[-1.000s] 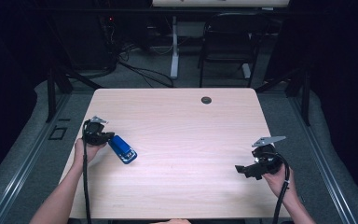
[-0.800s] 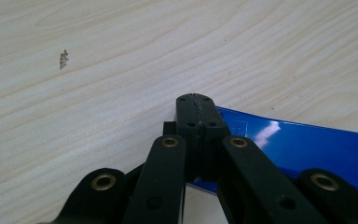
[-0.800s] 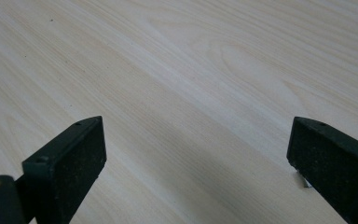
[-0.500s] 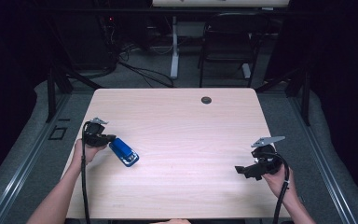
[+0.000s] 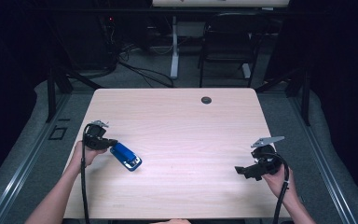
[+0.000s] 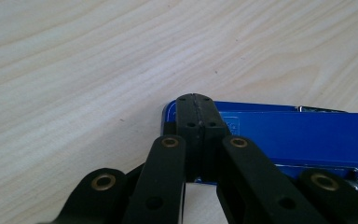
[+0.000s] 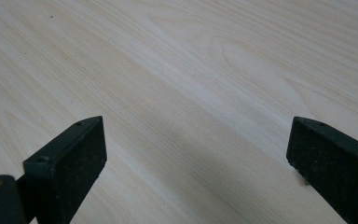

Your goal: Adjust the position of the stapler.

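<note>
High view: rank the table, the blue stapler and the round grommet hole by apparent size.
1. table, largest by far.
2. blue stapler, at the left gripper.
3. grommet hole, smallest; it lies farther from the camera, but the gap looks clear.

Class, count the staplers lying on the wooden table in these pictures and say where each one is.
1. The blue stapler lies near the left edge of the table, just in front of the left gripper, whose shut fingers sit over its end.

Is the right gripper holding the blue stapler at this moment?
No, the right gripper has its jaws wide apart over bare table, while the blue stapler lies at the left gripper.
</note>
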The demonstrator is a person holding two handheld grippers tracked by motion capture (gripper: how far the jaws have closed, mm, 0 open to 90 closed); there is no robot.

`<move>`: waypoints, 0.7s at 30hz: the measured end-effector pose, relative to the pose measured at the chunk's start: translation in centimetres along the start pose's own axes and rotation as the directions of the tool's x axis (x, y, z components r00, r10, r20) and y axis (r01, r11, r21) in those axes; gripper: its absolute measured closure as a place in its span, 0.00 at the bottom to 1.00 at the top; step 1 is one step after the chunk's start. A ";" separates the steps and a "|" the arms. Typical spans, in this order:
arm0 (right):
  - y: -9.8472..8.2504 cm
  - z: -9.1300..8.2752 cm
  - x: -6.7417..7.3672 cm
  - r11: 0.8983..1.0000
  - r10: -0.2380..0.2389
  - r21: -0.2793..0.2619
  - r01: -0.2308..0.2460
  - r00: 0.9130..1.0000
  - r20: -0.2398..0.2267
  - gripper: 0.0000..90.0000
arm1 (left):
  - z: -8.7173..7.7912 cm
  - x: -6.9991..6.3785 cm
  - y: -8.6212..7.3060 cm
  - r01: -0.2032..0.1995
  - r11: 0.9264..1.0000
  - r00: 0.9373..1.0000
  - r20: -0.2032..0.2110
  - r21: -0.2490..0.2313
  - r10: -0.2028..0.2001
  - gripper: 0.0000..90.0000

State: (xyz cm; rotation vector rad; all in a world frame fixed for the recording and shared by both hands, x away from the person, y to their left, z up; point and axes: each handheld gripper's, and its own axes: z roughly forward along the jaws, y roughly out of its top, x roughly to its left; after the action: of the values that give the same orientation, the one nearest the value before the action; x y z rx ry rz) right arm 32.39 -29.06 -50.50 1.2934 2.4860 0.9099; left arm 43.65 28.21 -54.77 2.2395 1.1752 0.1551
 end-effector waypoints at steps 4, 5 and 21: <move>0.0 0.0 0.0 1.000 -0.003 -0.001 0.003 1.000 0.002 0.05 | -0.1 -0.4 0.0 -0.006 1.000 1.000 0.022 0.023 0.006 1.00; 0.0 0.0 0.0 1.000 -0.003 -0.001 0.003 1.000 0.001 0.05 | -0.1 -0.6 0.0 -0.005 1.000 1.000 0.028 0.026 0.004 1.00; -0.1 0.0 -0.1 1.000 0.002 -0.001 -0.002 1.000 0.001 0.06 | -0.7 -1.8 -0.4 -0.038 0.995 0.999 -0.025 0.091 0.040 1.00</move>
State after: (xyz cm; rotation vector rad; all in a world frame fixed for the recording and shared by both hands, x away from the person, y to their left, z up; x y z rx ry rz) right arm 32.40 -29.14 -50.60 1.2963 2.4838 0.9101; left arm 42.04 27.23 -54.12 2.3471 1.1743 0.1510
